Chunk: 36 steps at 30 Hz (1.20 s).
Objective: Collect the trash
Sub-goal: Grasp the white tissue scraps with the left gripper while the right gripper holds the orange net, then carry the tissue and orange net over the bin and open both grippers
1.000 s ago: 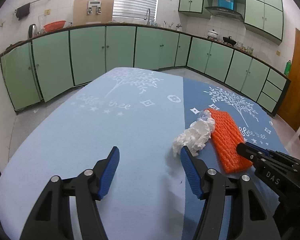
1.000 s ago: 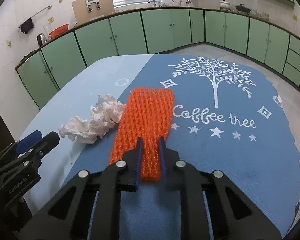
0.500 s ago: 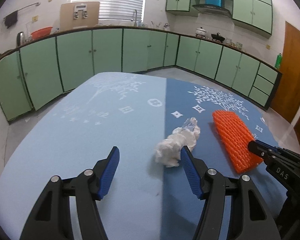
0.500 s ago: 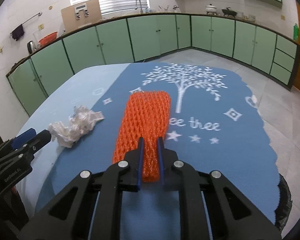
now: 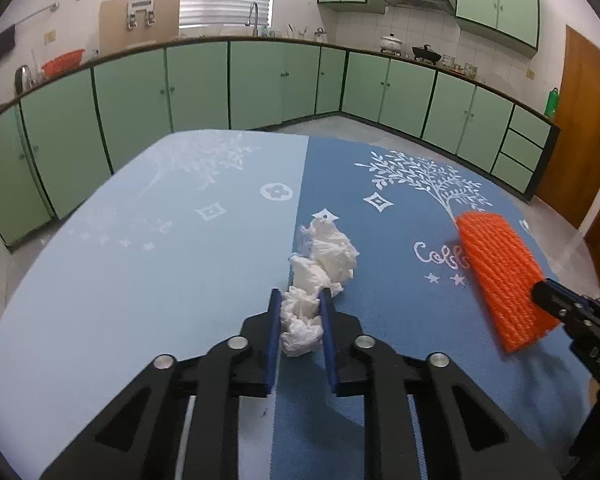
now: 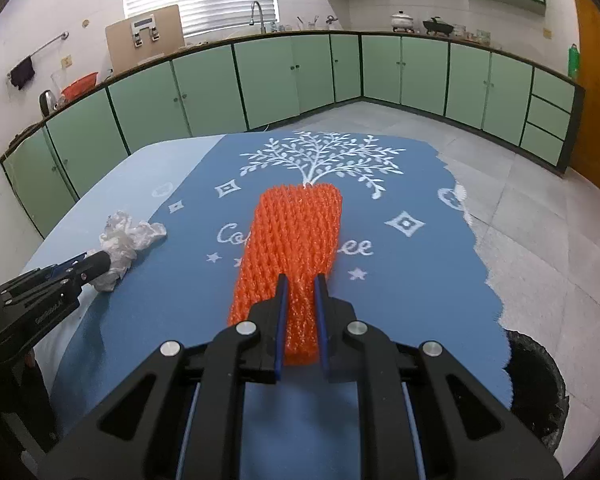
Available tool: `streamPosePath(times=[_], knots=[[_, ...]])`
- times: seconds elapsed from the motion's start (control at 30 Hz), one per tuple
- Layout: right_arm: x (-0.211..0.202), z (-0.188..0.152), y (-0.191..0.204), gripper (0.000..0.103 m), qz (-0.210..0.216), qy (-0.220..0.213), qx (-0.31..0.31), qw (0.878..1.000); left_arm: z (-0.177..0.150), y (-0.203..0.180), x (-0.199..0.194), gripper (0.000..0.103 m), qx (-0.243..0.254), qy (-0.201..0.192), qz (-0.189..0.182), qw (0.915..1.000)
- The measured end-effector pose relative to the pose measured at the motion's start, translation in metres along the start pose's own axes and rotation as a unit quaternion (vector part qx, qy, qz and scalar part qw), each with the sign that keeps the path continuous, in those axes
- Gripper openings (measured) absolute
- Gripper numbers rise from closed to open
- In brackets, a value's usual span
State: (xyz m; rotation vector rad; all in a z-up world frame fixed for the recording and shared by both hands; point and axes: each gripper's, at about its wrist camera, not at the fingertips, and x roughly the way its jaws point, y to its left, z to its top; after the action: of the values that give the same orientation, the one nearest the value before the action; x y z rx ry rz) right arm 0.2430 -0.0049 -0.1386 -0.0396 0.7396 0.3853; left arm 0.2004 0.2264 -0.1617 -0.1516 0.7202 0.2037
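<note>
Since the last frames my left gripper has gone from standing wide beside the white crumpled tissue to straddling its near end; jaws are closing, blue pads on either side of the wad and touching it. The orange foam net has shifted right across the worktop with my right gripper, so tissue and net, which were touching, now sit well apart. Right gripper is clamped on the net's near end, net squeezed between the pads, the rest stretching away over the "Coffee tree" print. Tissue lies on the seam between the light-blue and dark-blue halves of the cloth, far end on the dark side. In the right wrist view I see the left gripper's tip at the tissue, left of the net. A black bin sits on the floor just off the worktop's right edge; contents not visible.
</note>
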Motion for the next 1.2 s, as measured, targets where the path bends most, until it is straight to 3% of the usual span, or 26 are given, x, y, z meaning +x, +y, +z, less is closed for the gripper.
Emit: streamPosePath(times=[0.43, 0.83, 1.2], knots=[[-0.066, 0.014, -0.013, 0.012, 0.000, -0.048, -0.010, 0.999, 0.006, -0.018, -0.066, 0.015, 0.003, -0.044, -0.025, 0.9987], [-0.124, 0.008, -0.049, 0.012, -0.022, -0.085, 0.005, 0.996, 0.007, -0.082, -0.113, 0.015, 0.031, -0.075, -0.084, 0.9931], [-0.173, -0.009, -0.100, 0.012, -0.064, -0.109, 0.027, 0.992, 0.002, -0.144, -0.127, 0.015, 0.069, -0.079, -0.136, 0.9851]])
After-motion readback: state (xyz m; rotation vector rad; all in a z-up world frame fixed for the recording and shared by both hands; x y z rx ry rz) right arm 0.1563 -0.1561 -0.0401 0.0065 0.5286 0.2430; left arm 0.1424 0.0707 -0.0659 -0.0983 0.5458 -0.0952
